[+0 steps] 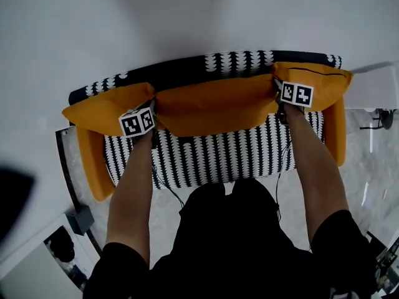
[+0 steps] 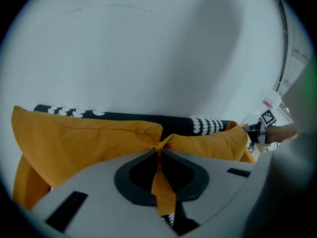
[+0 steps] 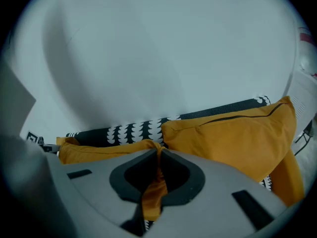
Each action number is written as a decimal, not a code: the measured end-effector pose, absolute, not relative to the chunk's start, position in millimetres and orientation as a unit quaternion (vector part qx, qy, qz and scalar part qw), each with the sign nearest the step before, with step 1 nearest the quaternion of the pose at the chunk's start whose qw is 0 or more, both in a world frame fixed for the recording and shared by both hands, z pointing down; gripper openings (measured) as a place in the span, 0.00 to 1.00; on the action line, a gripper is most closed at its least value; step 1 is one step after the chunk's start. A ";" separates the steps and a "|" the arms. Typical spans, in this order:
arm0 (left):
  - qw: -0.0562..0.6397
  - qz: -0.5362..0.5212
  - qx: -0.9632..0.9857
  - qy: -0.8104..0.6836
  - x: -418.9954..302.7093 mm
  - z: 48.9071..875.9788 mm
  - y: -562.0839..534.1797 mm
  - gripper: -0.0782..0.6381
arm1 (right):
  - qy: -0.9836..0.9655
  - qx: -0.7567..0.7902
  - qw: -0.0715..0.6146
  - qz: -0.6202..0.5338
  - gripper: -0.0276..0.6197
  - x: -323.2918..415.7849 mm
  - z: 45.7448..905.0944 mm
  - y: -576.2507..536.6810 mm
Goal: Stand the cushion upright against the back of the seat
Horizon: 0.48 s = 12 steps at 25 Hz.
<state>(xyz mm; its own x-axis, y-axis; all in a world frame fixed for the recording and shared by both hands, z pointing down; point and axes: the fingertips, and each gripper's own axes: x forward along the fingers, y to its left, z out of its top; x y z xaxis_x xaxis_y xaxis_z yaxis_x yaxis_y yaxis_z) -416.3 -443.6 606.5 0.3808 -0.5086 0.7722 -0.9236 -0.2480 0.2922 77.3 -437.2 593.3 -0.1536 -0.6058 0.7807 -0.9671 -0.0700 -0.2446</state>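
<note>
The person's arms (image 1: pixel 131 192) reach forward over the black-and-white patterned seat (image 1: pixel 212 157). The left gripper (image 2: pixel 158 150) and the right gripper (image 3: pixel 159 155) are each clamped tight on a pinched corner of the orange cushion (image 1: pixel 215 108). The cushion stretches between them over the middle of the seat, flanked by orange side cushions (image 1: pixel 103 108), close before the seat's back (image 1: pixel 206 67) and the white wall (image 1: pixel 187 17).

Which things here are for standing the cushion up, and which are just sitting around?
For the job:
- middle orange fabric cushion, pinched at two corners
- left gripper and right gripper, both shut on it
- black-and-white patterned sofa back

Just there:
- orange fabric cushion at the left end
- orange fabric cushion at the right end
- small grey box on the floor
</note>
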 end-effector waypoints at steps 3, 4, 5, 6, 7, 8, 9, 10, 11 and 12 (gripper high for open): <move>0.378 0.275 0.741 -0.482 -413.2 610.3 -449.7 0.16 | -0.646 0.602 0.244 0.401 0.12 77.7 600.6 -441.8; 0.377 0.275 0.742 -0.481 -412.1 610.4 -451.7 0.16 | -0.647 0.599 0.250 0.399 0.12 78.0 602.3 -443.8; 0.375 0.276 0.743 -0.481 -411.3 609.6 -453.5 0.16 | -0.648 0.597 0.254 0.398 0.12 78.2 603.6 -445.5; 0.374 0.276 0.743 -0.481 -411.1 609.2 -454.6 0.16 | -0.648 0.596 0.257 0.398 0.12 78.3 604.5 -446.8; 0.374 0.277 0.743 -0.480 -411.6 610.5 -454.8 0.16 | -0.648 0.596 0.259 0.398 0.12 78.3 605.1 -447.7; 0.376 0.278 0.743 -0.479 -412.4 612.4 -454.3 0.16 | -0.647 0.596 0.261 0.398 0.12 78.1 605.5 -448.1; 0.375 0.279 0.743 -0.478 -413.0 613.2 -454.0 0.16 | -0.645 0.596 0.263 0.399 0.12 77.9 605.9 -448.1; 0.373 0.281 0.745 -0.477 -413.1 612.3 -453.9 0.16 | -0.644 0.596 0.264 0.401 0.12 77.8 605.9 -447.8; 0.369 0.282 0.746 -0.477 -412.8 609.9 -454.0 0.16 | -0.642 0.597 0.263 0.403 0.12 77.9 605.3 -447.3; 0.366 0.282 0.748 -0.477 -412.6 607.9 -453.6 0.16 | -0.640 0.599 0.262 0.404 0.12 78.3 603.9 -446.5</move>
